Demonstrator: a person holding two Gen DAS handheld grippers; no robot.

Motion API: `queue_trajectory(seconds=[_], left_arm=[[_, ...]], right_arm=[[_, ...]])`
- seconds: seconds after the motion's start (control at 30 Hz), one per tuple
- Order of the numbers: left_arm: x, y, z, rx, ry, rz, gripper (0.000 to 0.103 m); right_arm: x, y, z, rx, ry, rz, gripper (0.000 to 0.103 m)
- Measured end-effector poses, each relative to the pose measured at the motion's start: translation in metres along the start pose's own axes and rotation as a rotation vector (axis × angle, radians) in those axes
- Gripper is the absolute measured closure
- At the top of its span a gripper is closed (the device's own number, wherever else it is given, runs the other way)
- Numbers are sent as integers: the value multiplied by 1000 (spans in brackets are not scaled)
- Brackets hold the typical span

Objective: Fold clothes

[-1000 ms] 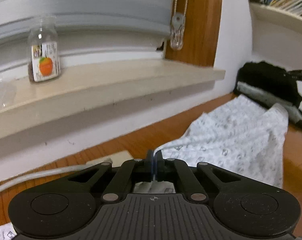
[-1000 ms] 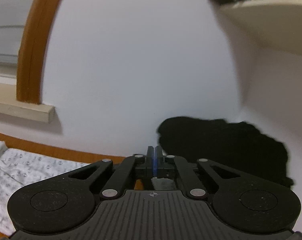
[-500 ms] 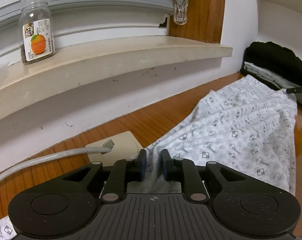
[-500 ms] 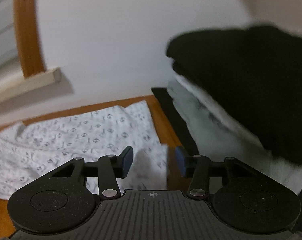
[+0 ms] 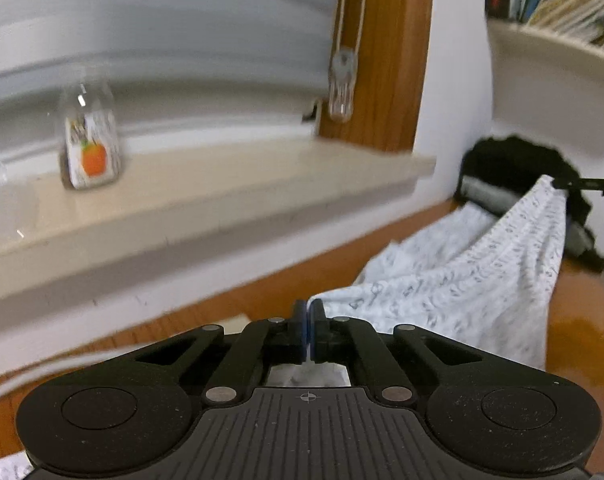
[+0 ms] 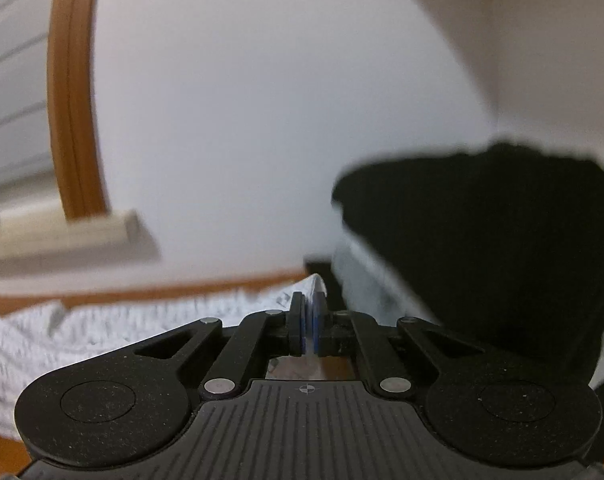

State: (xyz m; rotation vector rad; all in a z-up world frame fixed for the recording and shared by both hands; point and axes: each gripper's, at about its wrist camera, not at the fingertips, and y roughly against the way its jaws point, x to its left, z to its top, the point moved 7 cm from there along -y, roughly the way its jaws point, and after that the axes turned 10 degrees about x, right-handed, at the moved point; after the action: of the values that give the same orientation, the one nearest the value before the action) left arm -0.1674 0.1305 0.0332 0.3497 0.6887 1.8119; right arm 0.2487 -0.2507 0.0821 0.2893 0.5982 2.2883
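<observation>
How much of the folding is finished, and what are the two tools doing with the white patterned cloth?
Done: a folded black garment sits stacked on a grey one by the wall. In hand: the left tool and the right tool are each shut on an edge of the white patterned cloth, holding it raised off the wooden table. Left: this cloth is not yet folded.

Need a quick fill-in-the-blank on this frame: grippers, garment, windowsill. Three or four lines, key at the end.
1. Both grippers, left gripper and right gripper, are ____ on the patterned white garment.
2. The label on the jar on the windowsill shows an ____ fruit.
3. The folded pile beside the wall has a ____ garment on top.

Missing words: shut; orange; black
</observation>
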Motion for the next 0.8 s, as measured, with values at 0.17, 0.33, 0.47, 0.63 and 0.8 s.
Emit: queue_trajectory(seconds=[0.17,0.33,0.47,0.63,0.8], left_arm=[[18,6,2,-25,69,44,102],[33,-36,-19,134,62,162,85],[31,-33,-19,131,49,163,57],[28,-34,-18,136,36,165,43],[29,-35,-20,138,52,163,38]], right_arm=[[15,-14,54,-61,33,-52,99],[31,-98,63,74,54,-217,90],[40,-131,33,180,41,-190,82],[43,-127,-7,248,34,-111,69],[36,-116,-37,300,5,-89,58]])
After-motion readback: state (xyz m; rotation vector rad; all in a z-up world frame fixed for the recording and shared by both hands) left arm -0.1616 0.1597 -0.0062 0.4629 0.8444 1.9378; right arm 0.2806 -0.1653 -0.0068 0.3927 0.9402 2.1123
